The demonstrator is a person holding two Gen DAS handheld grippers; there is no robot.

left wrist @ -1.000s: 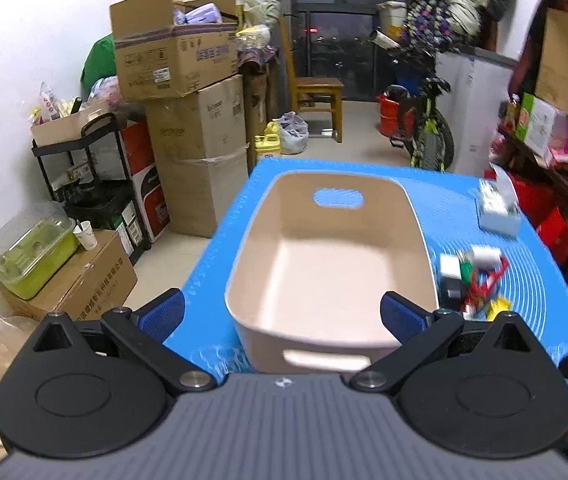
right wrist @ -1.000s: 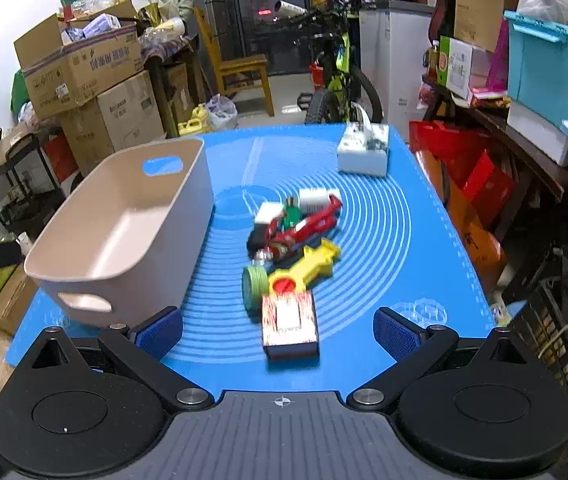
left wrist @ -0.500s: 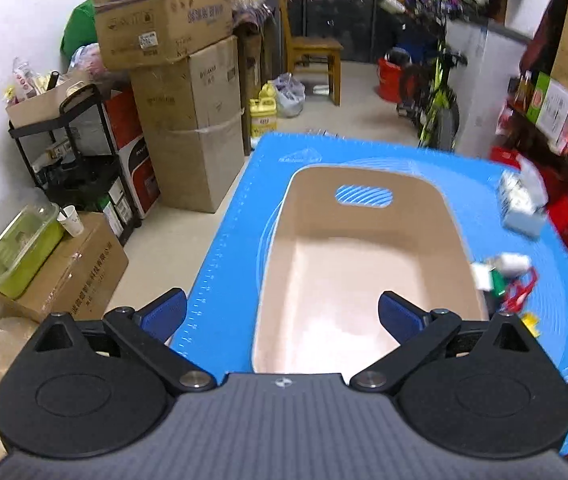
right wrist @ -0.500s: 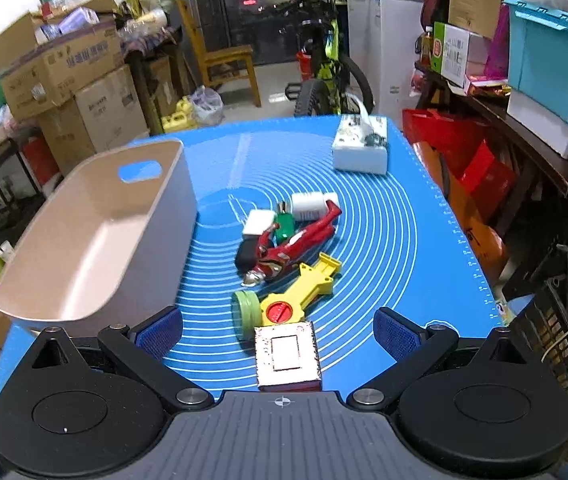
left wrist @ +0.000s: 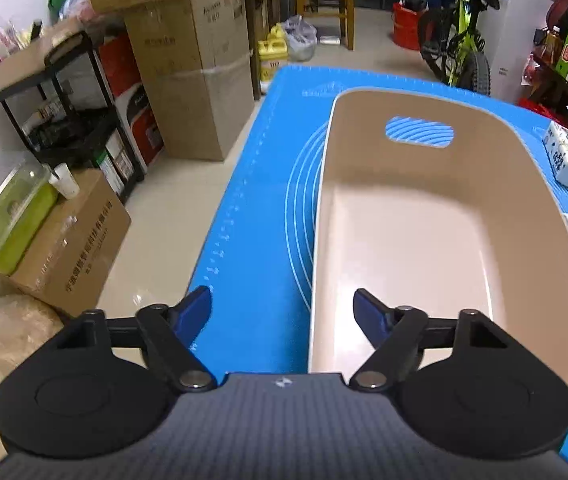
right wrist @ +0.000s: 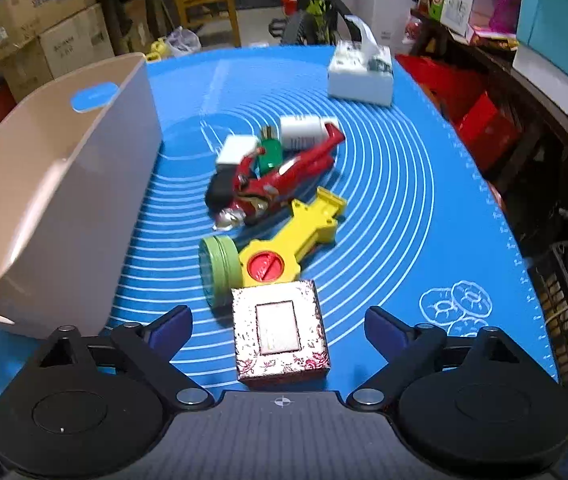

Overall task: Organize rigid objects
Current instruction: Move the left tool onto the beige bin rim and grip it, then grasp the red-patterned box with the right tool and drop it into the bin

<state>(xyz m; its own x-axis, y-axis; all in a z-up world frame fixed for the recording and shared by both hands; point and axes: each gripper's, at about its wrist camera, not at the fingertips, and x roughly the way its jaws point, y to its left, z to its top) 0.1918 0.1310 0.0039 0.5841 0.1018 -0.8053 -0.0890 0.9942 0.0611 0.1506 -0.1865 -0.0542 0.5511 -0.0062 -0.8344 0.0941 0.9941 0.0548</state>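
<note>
- Right gripper (right wrist: 277, 330): fingers spread, have just been closing a bit; the patterned box (right wrist: 280, 338) sits between them on the blue desk (right wrist: 424, 208), pads not touching it yet.
- Box probably light, stiff card w/ flat sides; best taken across its two long sides, mid-height. Glossy print may slip a little, so a square grip is needed.
- Left gripper (left wrist: 281, 312): fingers apart, have just been narrowing; the near-left wall of the beige bin (left wrist: 444, 240) runs between them, no contact seen. Bin looks like thin rigid plastic, light, empty; rim or handle slot is the likely hold, and it may slide on the mat if pushed.
- Just past the box: green round tin (right wrist: 219, 268) on edge, touching the yellow toy (right wrist: 296, 240). Tin would roll; toy is hard plastic, narrow neck is the easy spot.
- Further: red figure (right wrist: 279, 180) w/ a white block (right wrist: 235, 150), green piece (right wrist: 269, 156) and white cylinder (right wrist: 302, 132) piled close. Motion blur here; which parts rest on which can't be told.
- Far end: tissue pack (right wrist: 360, 74), soft, likely not part of the job.
- Hidden: box's near face under the gripper body; bin's near end cut off in both views; toys mostly behind the bin wall in the left view.
</note>
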